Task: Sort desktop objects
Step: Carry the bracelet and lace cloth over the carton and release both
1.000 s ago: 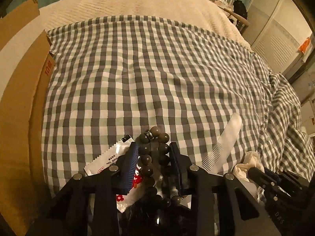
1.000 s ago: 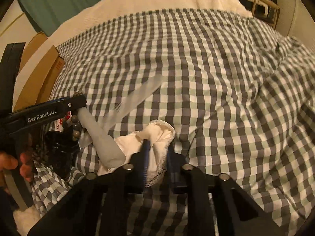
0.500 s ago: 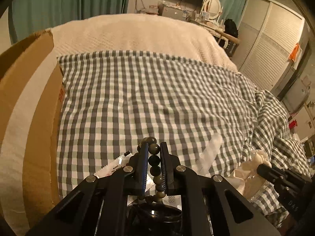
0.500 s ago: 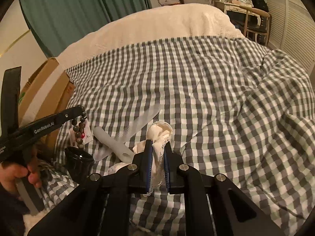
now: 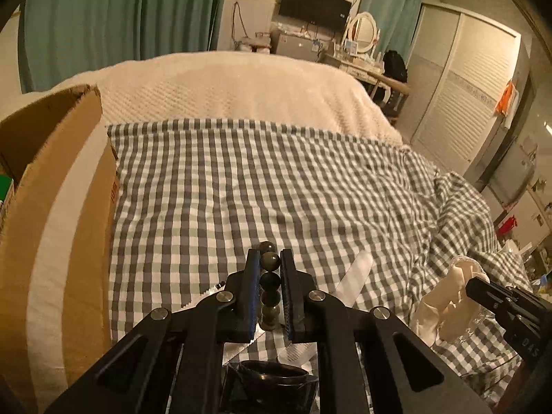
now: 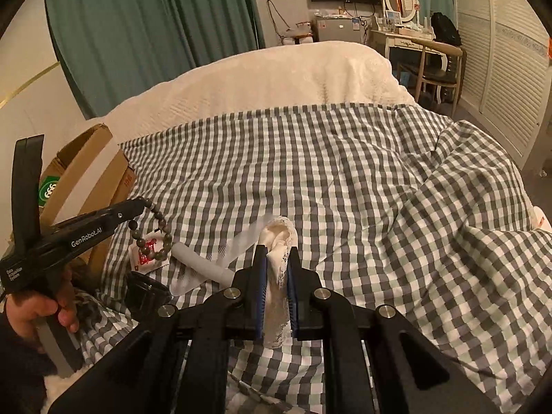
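A dark bead bracelet point(image 5: 269, 288) is being clamped between the left gripper point(image 5: 269, 289) pads, its loop dangling above the checked bedspread point(image 5: 241, 186). A soft, limp cream lace cloth point(image 6: 277, 276), possibly a sock, is being pinched in the right gripper point(image 6: 276, 286). The beads are likely being gripped best across one strand, since they roll.

Glossy bead bracelet point(image 5: 269, 279); lacy cloth point(image 6: 278, 276); cardboard box point(image 5: 51, 207).

Black gripper point(image 5: 269, 272) with blue pads, silver screws, white "GenRobot.AI" lettering.
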### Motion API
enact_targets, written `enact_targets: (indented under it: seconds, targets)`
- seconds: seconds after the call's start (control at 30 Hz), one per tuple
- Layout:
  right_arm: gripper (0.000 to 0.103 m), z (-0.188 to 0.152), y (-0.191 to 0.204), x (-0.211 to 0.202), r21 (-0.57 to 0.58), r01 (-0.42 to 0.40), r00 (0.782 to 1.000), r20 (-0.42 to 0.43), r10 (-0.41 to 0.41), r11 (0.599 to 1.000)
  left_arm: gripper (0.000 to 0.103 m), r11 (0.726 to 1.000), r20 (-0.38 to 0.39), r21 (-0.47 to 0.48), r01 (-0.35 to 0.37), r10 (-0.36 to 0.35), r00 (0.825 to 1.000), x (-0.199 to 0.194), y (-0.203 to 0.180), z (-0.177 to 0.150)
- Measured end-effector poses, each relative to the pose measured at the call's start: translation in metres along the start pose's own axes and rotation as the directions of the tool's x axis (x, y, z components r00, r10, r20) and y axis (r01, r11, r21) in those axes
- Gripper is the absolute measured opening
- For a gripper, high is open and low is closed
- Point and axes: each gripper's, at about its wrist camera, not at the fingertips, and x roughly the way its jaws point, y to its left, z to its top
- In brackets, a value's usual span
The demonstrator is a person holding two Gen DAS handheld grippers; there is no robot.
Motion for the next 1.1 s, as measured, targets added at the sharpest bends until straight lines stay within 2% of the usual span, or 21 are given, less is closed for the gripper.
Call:
enact_targets:
  seconds: [0.13,0.37,0.5,0.63,0.8,0.93,1.1]
  targets:
    - [0.010,0.002,-0.002,-0.007,0.001,0.001,1.000,0.022,-0.001,1.000,0.011,1.000,0.039,0.000,0.012,-0.012,0.999,-0.014,-0.001,0.006]
    - [0.010,0.007,-0.004,-0.017,0.002,-0.009,0.999,0.042,0.009,1.000,0.011,0.999,0.062,0.019,0.029,-0.030,0.998,-0.032,-0.007,0.021]
    - [0.010,0.016,0.007,-0.029,-0.032,-0.015,0.998,0.062,0.017,0.999,0.011,0.999,0.091,0.021,0.030,-0.032,0.995,-0.052,-0.008,0.035]
    - [0.010,0.037,0.031,-0.045,-0.072,-0.054,0.994,0.086,0.061,0.996,0.011,0.999,0.125,0.024,0.021,-0.024,0.992,-0.082,0.006,0.057]
    - [0.010,0.073,0.090,-0.066,-0.169,-0.154,0.980,0.102,0.173,0.974,0.011,1.000,0.167,-0.012,-0.028,0.030,0.985,-0.123,0.049,0.083]
    - [0.010,0.099,0.162,-0.077,-0.286,-0.213,0.962,0.104,0.251,0.934,0.011,0.991,0.195,-0.019,-0.131,0.132,0.972,-0.158,0.093,0.096]
    - [0.010,0.111,0.241,-0.068,-0.352,-0.311,0.933,0.067,0.355,0.883,0.012,0.964,0.163,-0.049,-0.261,0.266,0.950,-0.171,0.148,0.095]
